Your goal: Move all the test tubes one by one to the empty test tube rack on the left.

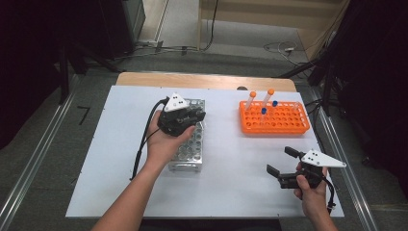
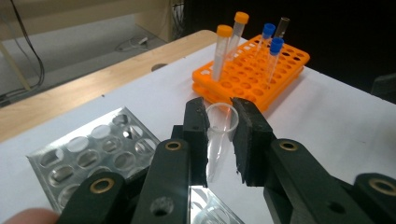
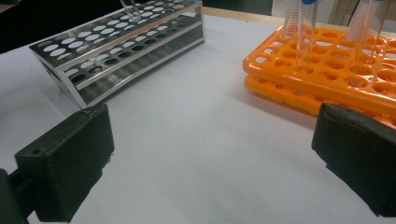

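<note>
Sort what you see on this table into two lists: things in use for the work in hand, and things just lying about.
In use:
left gripper, shut on the clear uncapped tube
metal tube rack beneath it

Lying about:
orange tube rack
orange-capped tubes
blue-capped tubes
right gripper, open, holding nothing

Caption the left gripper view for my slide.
Left gripper clamps an uncapped clear tube above the metal rack.
</note>
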{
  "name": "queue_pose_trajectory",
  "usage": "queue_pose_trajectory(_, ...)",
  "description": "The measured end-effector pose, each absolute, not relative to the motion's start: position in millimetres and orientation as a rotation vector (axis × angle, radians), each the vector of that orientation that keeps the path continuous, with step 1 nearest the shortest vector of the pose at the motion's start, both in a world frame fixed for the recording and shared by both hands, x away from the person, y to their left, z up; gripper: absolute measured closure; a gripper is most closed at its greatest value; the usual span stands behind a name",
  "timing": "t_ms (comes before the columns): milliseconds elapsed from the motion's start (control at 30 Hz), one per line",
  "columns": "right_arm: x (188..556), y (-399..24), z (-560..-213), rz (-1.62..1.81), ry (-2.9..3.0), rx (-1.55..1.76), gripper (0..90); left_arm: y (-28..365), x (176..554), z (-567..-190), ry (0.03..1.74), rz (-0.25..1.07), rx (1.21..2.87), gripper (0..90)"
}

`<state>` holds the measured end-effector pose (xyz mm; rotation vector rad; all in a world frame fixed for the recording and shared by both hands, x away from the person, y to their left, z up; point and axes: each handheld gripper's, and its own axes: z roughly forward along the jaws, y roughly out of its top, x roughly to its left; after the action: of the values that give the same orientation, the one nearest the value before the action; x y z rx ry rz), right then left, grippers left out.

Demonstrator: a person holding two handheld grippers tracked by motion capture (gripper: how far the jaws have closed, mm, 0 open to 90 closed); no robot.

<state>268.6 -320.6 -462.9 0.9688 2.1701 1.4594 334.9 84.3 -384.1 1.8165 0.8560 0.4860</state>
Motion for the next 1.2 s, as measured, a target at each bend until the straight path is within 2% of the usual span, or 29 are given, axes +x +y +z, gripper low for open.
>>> queue_pose_trajectory(767,271,-319,-464,1.459,2.18,0.966,0.0,95,409,-383,0.949,0.576,1.764,76.4)
queue_pose_trajectory(1200,272,-320,-465,1.461,2.18,0.97,0.0,81,436,-390,0.992,0.591,1.839,76.4)
